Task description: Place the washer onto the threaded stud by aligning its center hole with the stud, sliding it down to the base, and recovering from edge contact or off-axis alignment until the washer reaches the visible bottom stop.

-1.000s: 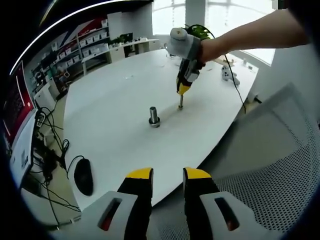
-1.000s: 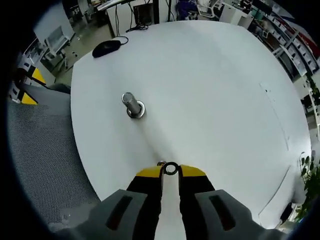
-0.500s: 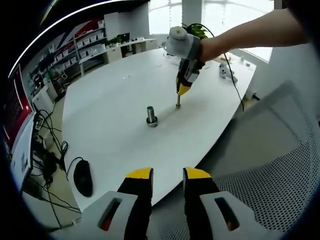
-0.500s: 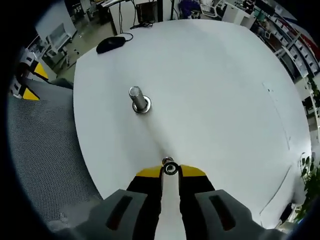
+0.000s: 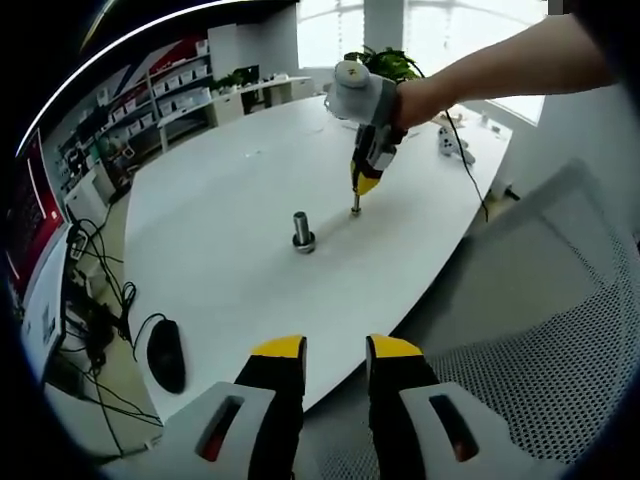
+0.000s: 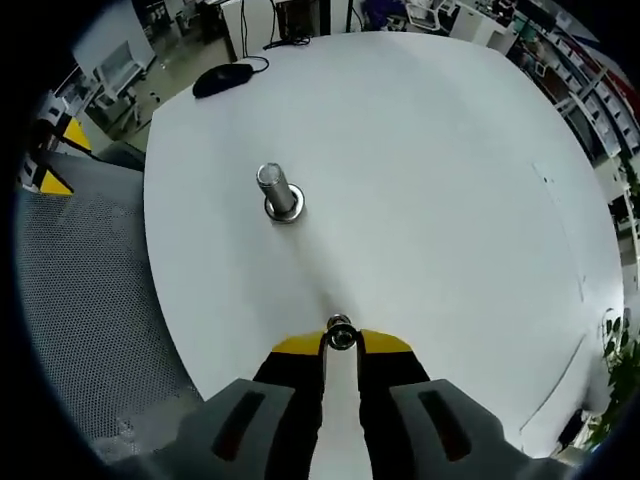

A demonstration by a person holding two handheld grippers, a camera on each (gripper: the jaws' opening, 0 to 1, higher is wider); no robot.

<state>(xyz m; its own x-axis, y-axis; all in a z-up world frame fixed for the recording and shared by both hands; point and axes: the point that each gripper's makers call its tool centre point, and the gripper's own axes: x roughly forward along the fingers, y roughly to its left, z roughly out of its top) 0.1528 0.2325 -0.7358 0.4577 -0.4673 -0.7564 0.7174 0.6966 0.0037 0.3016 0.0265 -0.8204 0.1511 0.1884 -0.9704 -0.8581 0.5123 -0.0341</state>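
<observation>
In the left gripper view, the left gripper (image 5: 335, 350) rose from the bottom edge over a grey mesh chair (image 5: 540, 330), its yellow-tipped jaws parted with nothing between them. Beyond lay the white table (image 5: 230, 250), where the threaded stud (image 5: 302, 230) stood upright on its base. Just beside it, the right gripper (image 5: 356, 195) pointed down in a person's hand (image 5: 415, 98), with a small metal piece at its tips touching or nearly touching the tabletop — too small to make out there. A black mouse (image 5: 167, 352) lay at the table's near left edge; cables trailed off beyond it.

In the right gripper view, the right gripper's jaws stood nearly together, pinching the washer (image 6: 340, 335) at their tips — its hole faced the camera. The stud (image 6: 278, 192) stood apart from the washer, up and left, its threads hard to tell. The mouse (image 6: 222, 78) sat near the table's (image 6: 450, 180) far rim.
</observation>
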